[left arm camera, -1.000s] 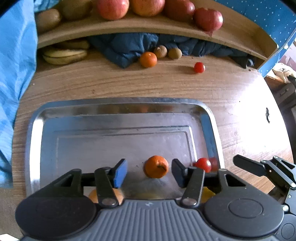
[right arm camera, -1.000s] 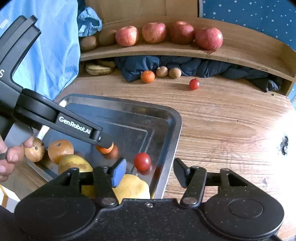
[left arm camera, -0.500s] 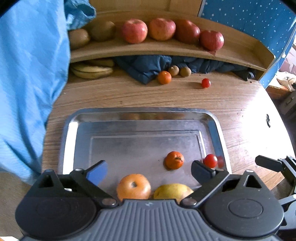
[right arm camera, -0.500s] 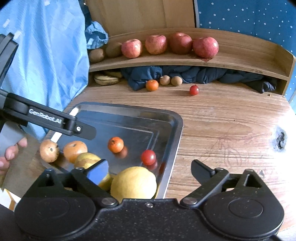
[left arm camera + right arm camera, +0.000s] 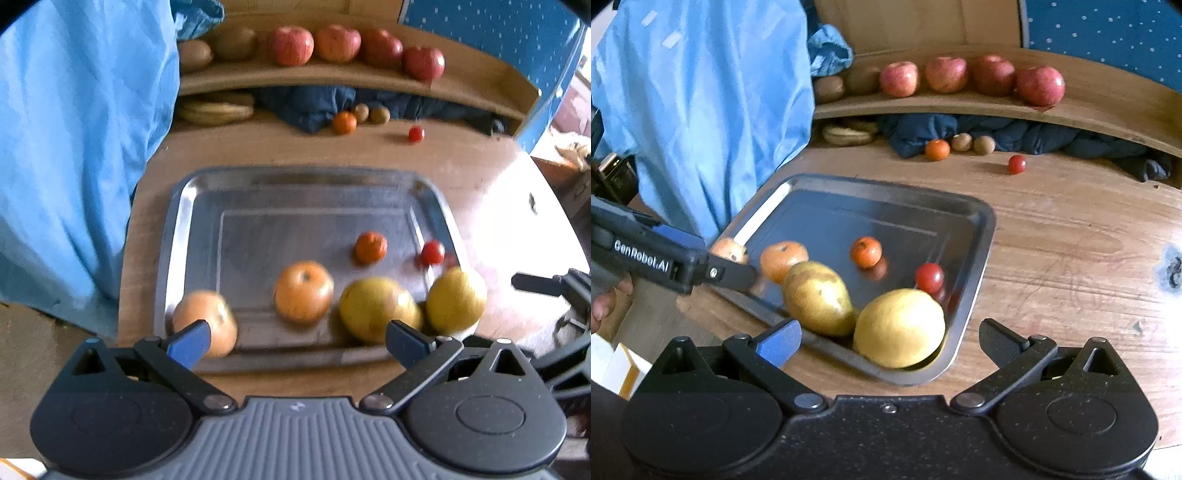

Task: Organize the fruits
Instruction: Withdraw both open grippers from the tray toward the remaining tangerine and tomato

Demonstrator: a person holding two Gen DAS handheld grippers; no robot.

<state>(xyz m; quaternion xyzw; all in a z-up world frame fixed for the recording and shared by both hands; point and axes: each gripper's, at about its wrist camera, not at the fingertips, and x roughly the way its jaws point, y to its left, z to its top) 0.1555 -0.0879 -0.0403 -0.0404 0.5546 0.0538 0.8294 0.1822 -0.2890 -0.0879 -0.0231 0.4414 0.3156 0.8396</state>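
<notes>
The tray [image 5: 975, 258] holds six fruits: a lemon [image 5: 899, 328] at 5 o'clock, a pear [image 5: 818, 297] beside it. Left gripper [image 5: 295, 339] and right gripper [image 5: 890, 341] are spread, empty.

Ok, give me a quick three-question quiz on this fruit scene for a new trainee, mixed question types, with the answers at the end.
1. True or false: the left gripper is shut on a fruit.
2. How many red apples sit on the wooden shelf?
3. Which fruit lies in the tray corner nearest the right gripper? A) the yellow fruit B) the cherry tomato C) the small tangerine

Key: 1 false, both grippers are open and empty; 2 four; 3 A.
</notes>
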